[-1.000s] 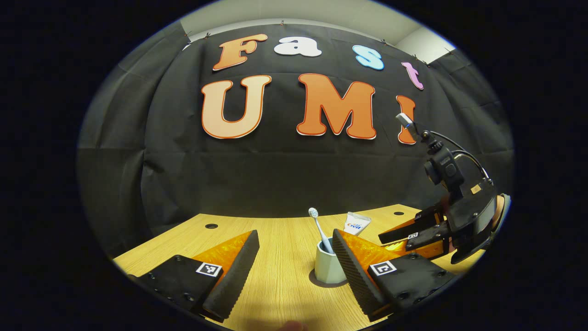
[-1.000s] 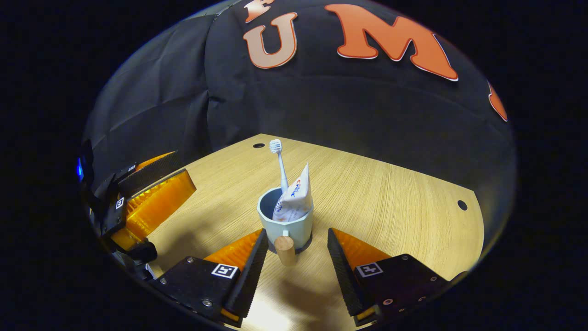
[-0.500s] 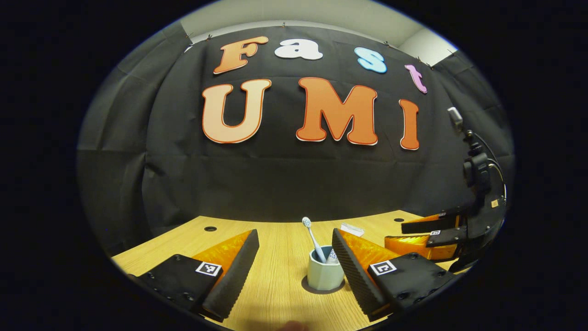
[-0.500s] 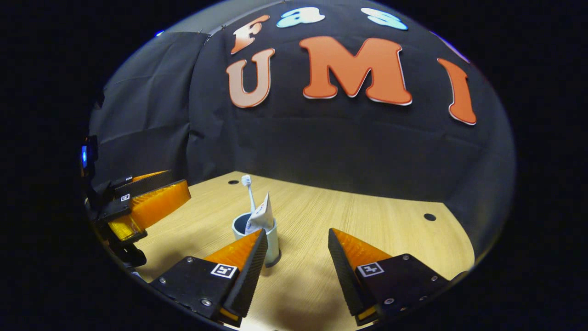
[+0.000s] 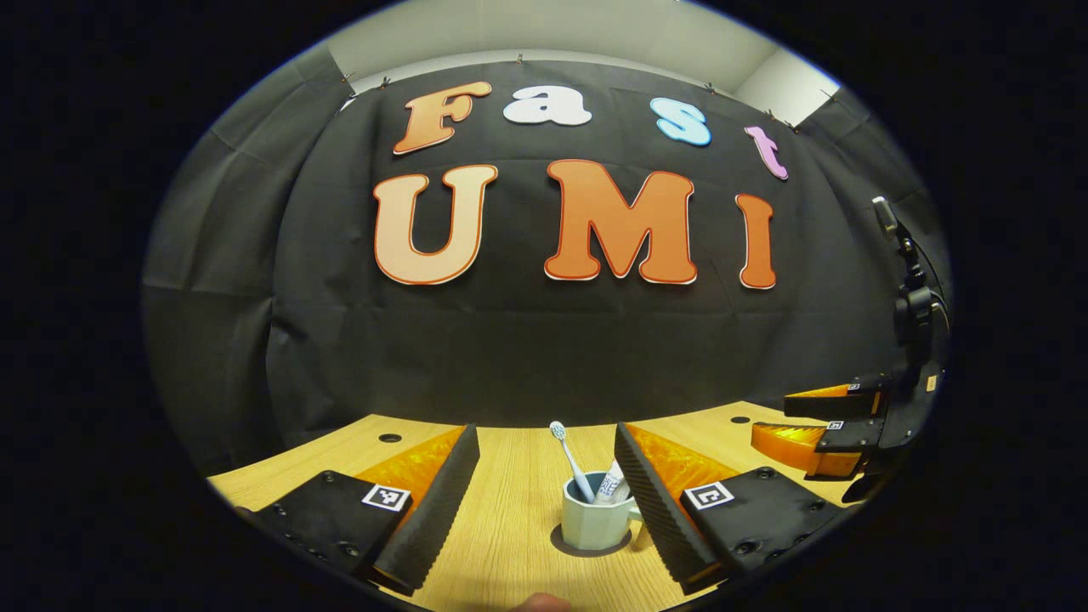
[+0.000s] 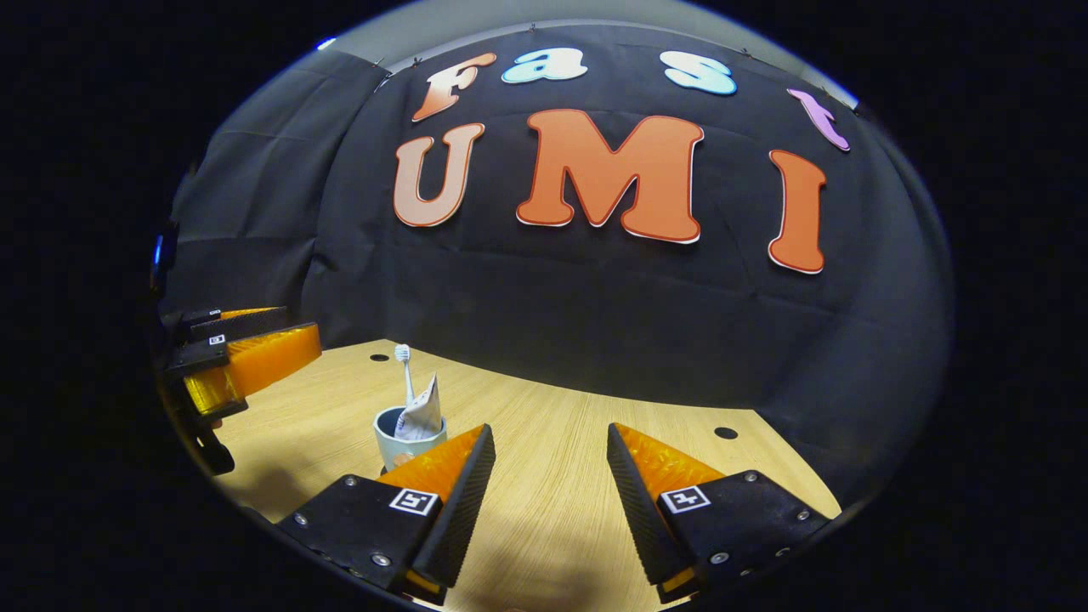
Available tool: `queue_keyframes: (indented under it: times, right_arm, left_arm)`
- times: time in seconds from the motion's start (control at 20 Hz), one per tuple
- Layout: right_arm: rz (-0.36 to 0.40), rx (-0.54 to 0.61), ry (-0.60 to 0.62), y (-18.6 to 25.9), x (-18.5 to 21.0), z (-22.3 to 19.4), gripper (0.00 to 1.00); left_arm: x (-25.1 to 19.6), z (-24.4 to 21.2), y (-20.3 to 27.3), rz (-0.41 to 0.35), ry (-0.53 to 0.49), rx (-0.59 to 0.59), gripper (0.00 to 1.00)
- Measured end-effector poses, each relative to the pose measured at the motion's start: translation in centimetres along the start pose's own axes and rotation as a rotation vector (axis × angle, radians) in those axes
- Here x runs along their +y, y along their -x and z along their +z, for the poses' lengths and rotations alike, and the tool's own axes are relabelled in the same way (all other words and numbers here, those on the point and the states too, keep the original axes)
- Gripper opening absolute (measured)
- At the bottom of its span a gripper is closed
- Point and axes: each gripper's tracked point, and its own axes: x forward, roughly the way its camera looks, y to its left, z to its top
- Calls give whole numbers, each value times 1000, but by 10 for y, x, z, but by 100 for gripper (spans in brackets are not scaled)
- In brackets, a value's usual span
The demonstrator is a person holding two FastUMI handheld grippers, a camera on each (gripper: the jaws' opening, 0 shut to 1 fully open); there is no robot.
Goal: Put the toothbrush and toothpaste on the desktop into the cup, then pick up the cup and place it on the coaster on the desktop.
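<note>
Standing wide open and holding nothing, the left gripper (image 5: 544, 463) hovers low over the wooden table (image 5: 510, 544) in the left gripper view, its two ribbed black fingers (image 5: 433, 501) splayed apart with nothing between them but bare wood and, farther off, the cup. The pale blue-grey cup (image 5: 592, 520) sits upright on a dark round coaster (image 5: 561, 544) toward the table's middle, just beside the inner edge of the gripper's right finger as seen there, though whether they touch cannot be told. One white toothbrush (image 5: 568, 459) leans out of the cup with its bristled head up and to the left, and one toothpaste tube (image 5: 610, 484) stands in the cup beside it. Near the table's right edge the right gripper (image 5: 820, 421) hangs above the wood, its orange-backed fingers parted and holding nothing.

In the right gripper view the left gripper (image 6: 238, 357) shows over the table's left edge, and the cup (image 6: 406, 438) with toothbrush (image 6: 405, 370) and toothpaste tube (image 6: 422, 412) stands well ahead of the right gripper (image 6: 544, 463), whose own fingers gape wide over bare table (image 6: 544, 510).

There are two grippers, one cup, one toothbrush, one tube and one coaster. The table is light, straight-grained wood with small dark round holes (image 5: 390, 439) near its far corners; behind it hangs the booth's black cloth wall (image 5: 527, 340), with a pale ceiling (image 5: 552, 30) above.
</note>
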Motion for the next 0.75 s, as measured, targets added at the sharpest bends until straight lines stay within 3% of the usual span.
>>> queue_keyframes:
  times: [0.75]
  right_arm:
    - [-90, -74, -16, 5, -37, 2, 87]
  left_arm:
    - [4, 5, -3, 4, -83, -19, 100]
